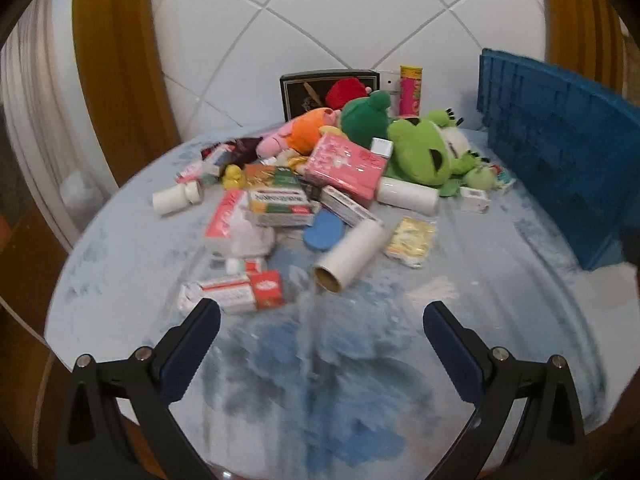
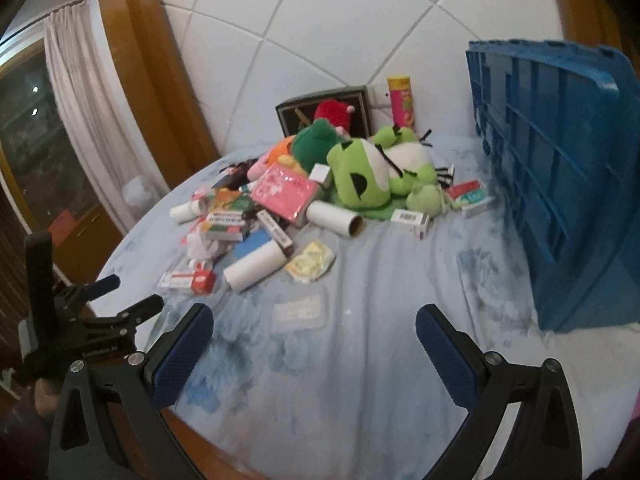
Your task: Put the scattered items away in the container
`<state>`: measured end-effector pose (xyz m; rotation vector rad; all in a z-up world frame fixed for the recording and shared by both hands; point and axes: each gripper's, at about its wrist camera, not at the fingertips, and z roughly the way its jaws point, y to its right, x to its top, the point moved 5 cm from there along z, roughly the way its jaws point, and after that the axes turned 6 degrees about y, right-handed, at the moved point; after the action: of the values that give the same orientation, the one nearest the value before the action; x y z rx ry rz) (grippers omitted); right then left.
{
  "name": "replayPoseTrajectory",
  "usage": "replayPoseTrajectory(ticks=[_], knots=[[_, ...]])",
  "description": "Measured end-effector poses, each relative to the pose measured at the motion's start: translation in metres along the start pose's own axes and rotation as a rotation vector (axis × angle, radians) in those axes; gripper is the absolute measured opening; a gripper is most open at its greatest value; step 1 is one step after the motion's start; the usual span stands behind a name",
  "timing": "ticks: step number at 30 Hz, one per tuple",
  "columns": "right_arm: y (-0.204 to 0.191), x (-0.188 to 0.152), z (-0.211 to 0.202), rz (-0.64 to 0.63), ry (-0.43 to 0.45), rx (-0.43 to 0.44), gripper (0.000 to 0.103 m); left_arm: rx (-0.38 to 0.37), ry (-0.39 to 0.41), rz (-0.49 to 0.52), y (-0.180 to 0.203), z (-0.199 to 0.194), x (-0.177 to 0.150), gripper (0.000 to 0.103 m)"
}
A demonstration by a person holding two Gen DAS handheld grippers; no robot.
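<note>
A round tabletop [image 2: 360,360] under a mottled pale-blue cloth carries a heap of soft plush frogs [image 2: 360,176], glossy cartons, a pink box [image 1: 346,164] and cardboard tubes [image 1: 348,258]; the ribbed blue plastic container [image 2: 560,168] stands at the right edge, cut off by the frame; both the left hand-held gripper [image 1: 322,316] and right hand-held gripper [image 2: 314,320] hang spread wide, empty, textured blue pads showing; carton lettering is too blurred to read.

The heap of items [image 1: 320,176] lies mid-frame on the table [image 1: 120,280] (bare cloth below it); the crate [image 1: 560,152] stands at frame right, the box [image 1: 296,92] behind the heap.
</note>
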<state>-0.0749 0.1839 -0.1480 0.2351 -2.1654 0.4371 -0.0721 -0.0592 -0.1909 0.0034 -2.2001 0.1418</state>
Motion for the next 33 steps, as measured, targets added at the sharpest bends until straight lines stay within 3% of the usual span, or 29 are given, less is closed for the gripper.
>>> replayPoseTrajectory(ticks=[5,7,9,14,20,23,30,33], knots=[[-0.019,0.013,0.025,-0.009,-0.005,-0.04,0.103,0.001,0.04,0.053,-0.017,0.023,0.012,0.103],[-0.025,0.018,0.036,-0.006,-0.006,-0.056,0.103,-0.054,0.042,0.055,-0.024,0.034,0.015,0.103],[-0.029,0.021,0.049,0.008,-0.009,-0.073,0.103,-0.161,0.018,0.019,-0.035,0.048,0.013,0.103],[-0.031,0.016,0.082,0.052,-0.054,-0.127,0.103,-0.225,-0.011,0.048,-0.067,0.067,-0.007,0.103],[-0.03,0.007,0.102,0.099,-0.07,-0.203,0.103,-0.253,-0.034,0.1,-0.11,0.076,-0.035,0.103],[-0.033,0.001,0.114,0.116,-0.099,-0.199,0.103,-0.266,-0.083,0.108,-0.116,0.094,-0.039,0.103],[-0.052,-0.004,0.155,0.086,-0.165,-0.168,0.103,-0.306,-0.092,0.188,-0.105,0.127,-0.032,0.1],[-0.061,-0.003,0.169,0.064,-0.18,-0.149,0.103,-0.371,-0.13,0.234,-0.101,0.145,-0.033,0.099]])
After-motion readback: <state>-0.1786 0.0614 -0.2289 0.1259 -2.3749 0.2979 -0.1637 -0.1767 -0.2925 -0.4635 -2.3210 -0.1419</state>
